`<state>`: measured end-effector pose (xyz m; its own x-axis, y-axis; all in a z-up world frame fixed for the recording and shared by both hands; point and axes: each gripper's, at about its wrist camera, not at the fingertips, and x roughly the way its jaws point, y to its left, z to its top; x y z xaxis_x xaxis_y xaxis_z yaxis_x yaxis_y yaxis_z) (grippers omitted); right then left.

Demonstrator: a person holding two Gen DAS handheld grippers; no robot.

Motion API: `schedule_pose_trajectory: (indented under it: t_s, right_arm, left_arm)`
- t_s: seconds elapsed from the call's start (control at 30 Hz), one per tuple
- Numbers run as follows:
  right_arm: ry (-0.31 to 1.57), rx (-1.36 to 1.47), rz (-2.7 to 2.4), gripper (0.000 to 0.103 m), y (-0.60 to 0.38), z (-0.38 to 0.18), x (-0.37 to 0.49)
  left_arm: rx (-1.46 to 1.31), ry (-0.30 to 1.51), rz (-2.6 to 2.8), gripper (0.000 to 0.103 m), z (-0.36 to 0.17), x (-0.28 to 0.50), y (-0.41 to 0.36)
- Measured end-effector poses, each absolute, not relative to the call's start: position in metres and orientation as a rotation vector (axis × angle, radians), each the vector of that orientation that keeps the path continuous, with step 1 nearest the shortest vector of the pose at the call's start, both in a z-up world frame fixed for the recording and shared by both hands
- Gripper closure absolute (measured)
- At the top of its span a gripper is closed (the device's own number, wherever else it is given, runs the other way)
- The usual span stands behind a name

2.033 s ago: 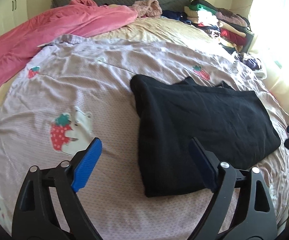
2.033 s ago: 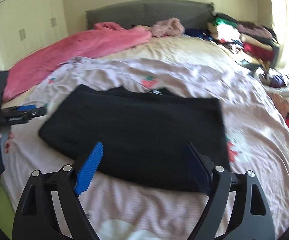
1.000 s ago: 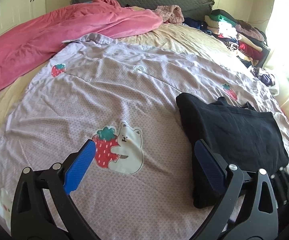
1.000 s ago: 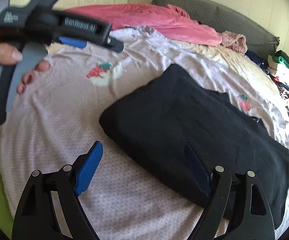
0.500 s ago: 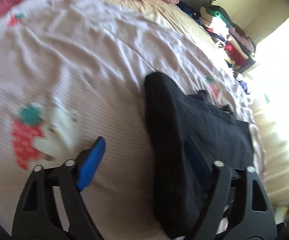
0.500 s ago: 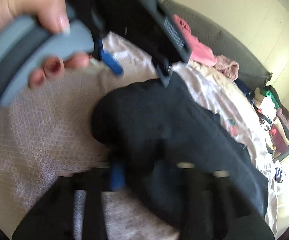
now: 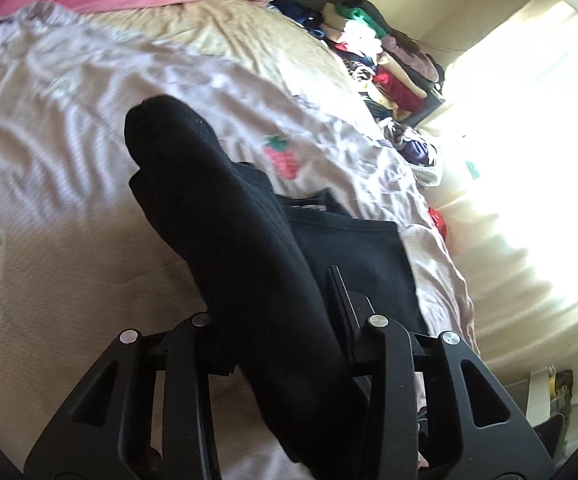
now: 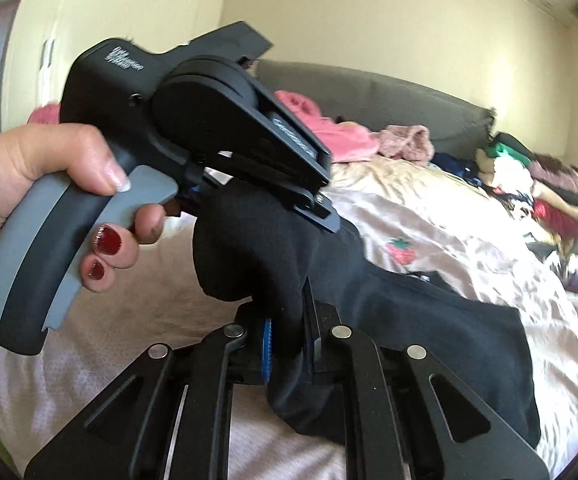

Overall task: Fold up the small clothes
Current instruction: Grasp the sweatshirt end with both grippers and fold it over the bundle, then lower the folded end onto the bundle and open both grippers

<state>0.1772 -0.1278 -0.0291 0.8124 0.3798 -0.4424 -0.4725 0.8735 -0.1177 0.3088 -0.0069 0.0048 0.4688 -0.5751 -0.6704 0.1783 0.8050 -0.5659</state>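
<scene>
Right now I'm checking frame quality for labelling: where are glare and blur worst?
Left wrist view: the window is blown out white, and the bed cover is smeared by motion. Right wrist view: the clothes pile at the right edge is blurred; the black garment stays fairly sharp.
</scene>
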Motion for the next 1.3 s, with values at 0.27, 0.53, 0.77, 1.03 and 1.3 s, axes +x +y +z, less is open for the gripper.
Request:
schedule_pose_trajectory:
  t_s: [0.27, 0.53, 0.77, 1.03, 1.3]
  right_arm:
    - [0.413, -0.076, 0.381, 0.093, -0.199, -0.024, 0.168]
    - [0.507, 0.135, 0.307, 0.093, -0.268, -0.049, 0.182]
    - [0.664, 0.366, 0.233, 0.093, -0.317, -0.09, 0.197]
    - [0.647, 0.614, 0.297, 0.04, -0.346, -0.084, 0.195]
    - [0.763, 0.539, 0.341, 0.084, -0.351, -0.079, 0.235]
  left_arm:
    - [-0.375, 0.977, -0.526, 0.075, 0.024, 0.303, -0.088]
    - [-0.382, 0.971, -0.591, 0.051, 0.011, 0.308, -0.145]
    - [-0.249, 0.927, -0.548, 0.046, 0.011, 0.299, -0.143]
    - [-0.032, 0.95, -0.43, 0.045, -0.031, 0.278, -0.13]
    - [-0.027, 0.92, -0.452, 0.045, -0.029, 0.261, -0.127]
